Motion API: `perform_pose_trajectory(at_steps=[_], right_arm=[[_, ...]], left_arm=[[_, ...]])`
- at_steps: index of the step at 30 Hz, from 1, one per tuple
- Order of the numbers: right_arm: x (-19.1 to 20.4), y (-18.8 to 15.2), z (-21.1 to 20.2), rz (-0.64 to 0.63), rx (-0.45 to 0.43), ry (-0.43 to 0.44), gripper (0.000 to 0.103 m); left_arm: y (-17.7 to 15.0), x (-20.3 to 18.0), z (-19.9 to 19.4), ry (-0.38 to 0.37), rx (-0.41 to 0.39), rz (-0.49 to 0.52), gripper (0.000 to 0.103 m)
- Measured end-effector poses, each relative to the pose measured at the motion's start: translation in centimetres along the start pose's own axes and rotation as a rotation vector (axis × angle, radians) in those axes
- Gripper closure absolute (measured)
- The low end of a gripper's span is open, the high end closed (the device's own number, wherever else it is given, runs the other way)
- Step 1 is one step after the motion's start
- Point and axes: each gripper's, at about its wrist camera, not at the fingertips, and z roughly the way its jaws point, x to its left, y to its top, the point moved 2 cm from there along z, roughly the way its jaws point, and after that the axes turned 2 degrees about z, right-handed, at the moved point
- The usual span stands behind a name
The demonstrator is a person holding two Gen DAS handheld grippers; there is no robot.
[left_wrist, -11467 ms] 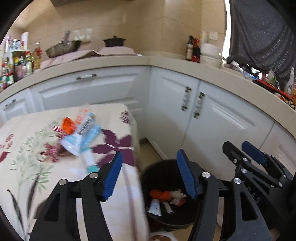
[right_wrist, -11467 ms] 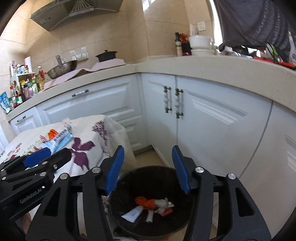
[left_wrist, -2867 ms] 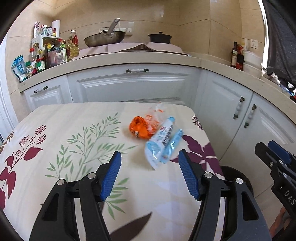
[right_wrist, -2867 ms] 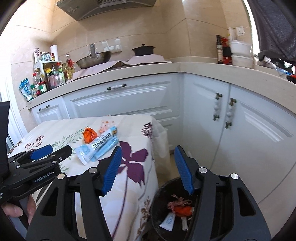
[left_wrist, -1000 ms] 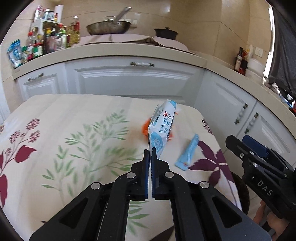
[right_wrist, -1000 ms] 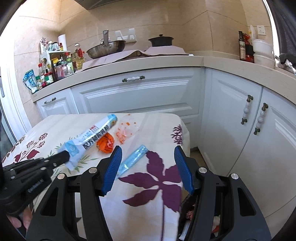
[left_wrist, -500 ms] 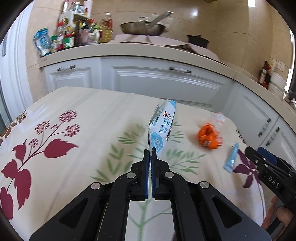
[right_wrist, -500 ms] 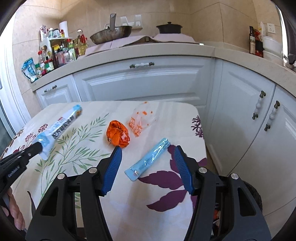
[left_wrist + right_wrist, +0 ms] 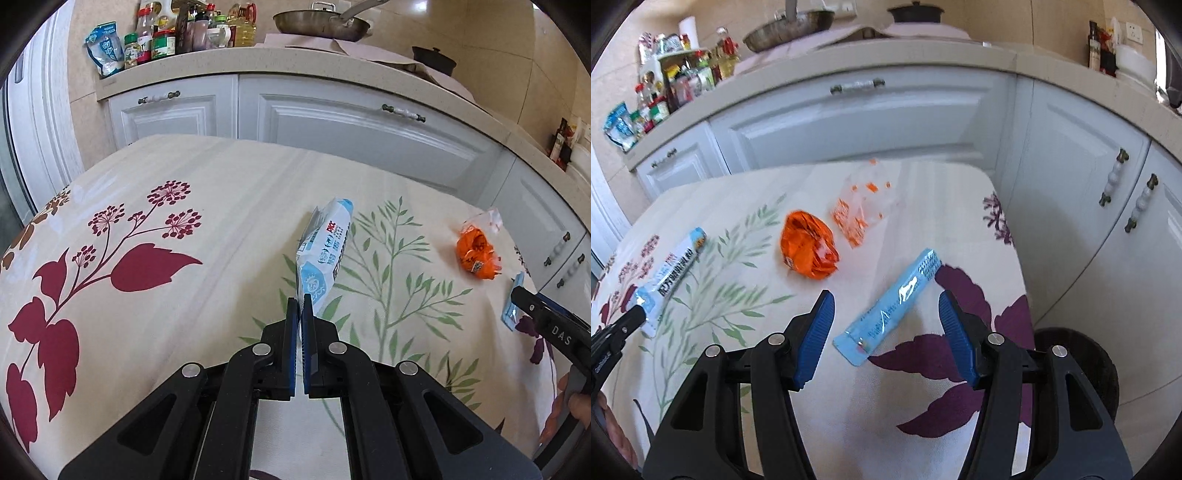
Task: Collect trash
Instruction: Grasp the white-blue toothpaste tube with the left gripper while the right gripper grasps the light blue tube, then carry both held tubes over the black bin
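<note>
The left gripper (image 9: pixel 300 301), clamped on the wipes pack (image 9: pixel 325 253), has carried it off the table (image 9: pixel 184 192); the right gripper (image 9: pixel 886 314) has swung in, jaws apart and empty, with the blue sachet (image 9: pixel 894 306) lying between them. One piece is secured; the sachet looks next, with the orange wrapper (image 9: pixel 809 245) just beyond its left jaw and the bin (image 9: pixel 1078 365) at its right.

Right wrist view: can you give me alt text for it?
The open right gripper hovers over a long light-blue plastic sachet on the floral tablecloth. Beyond lie a crumpled orange wrapper and a clear orange-printed bag.
</note>
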Motion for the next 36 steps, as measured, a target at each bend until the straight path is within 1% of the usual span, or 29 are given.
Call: perform_pose_trajectory(at_steps=[4, 6, 8, 12, 14, 15, 16, 19, 21, 22, 30, 36], right_arm=[[-0.1, -0.1, 0.7, 0.003, 0.036, 0.0, 0.046], [-0.2, -0.2, 1.0, 0.009, 0.05, 0.0, 0.049], [-0.1, -0.3, 1.0, 0.005, 0.05, -0.004, 0.056], [-0.2, -0.3, 0.9, -0.015, 0.052, -0.022, 0.064], [-0.2, -0.3, 0.9, -0.028, 0.053, -0.033, 0.072], [-0.3, -0.4, 0.9, -0.033, 0.052, -0.034, 0.075], [-0.3, -0.4, 0.8, -0.037, 0.052, -0.034, 0.08], [-0.6, -0.5, 0.6, -0.042, 0.052, -0.018, 0.083], [-0.6, -0.6, 0.4, -0.047, 0.047, -0.007, 0.088], [-0.5, -0.6, 0.3, -0.051, 0.045, -0.002, 0.098], [-0.2, -1.2, -1.1, -0.069, 0.004, 0.023, 0.097], [0.0, -1.7, -3.2, -0.077, -0.06, 0.048, 0.097]], left_arm=[[-0.1, 0.1, 0.0, -0.004, -0.001, 0.0, 0.1], [-0.1, 0.1, -0.1, -0.007, -0.002, -0.004, 0.1], [-0.2, 0.1, -0.1, -0.009, -0.003, -0.005, 0.1], [-0.2, 0.1, -0.2, -0.011, -0.005, -0.012, 0.1], [-0.2, 0.2, -0.1, -0.011, -0.005, -0.013, 0.1], [-0.2, 0.2, -0.1, -0.01, -0.005, -0.012, 0.1], [-0.2, 0.2, -0.2, -0.01, -0.006, -0.012, 0.1], [-0.2, 0.3, -0.2, -0.009, -0.007, -0.013, 0.1], [-0.2, 0.3, -0.2, -0.011, -0.008, -0.015, 0.1], [-0.2, 0.3, -0.2, -0.012, -0.011, -0.016, 0.1], [-0.2, 0.3, -0.7, -0.018, -0.033, -0.015, 0.1], [-0.3, 0.1, -1.8, -0.02, -0.062, -0.016, 0.1]])
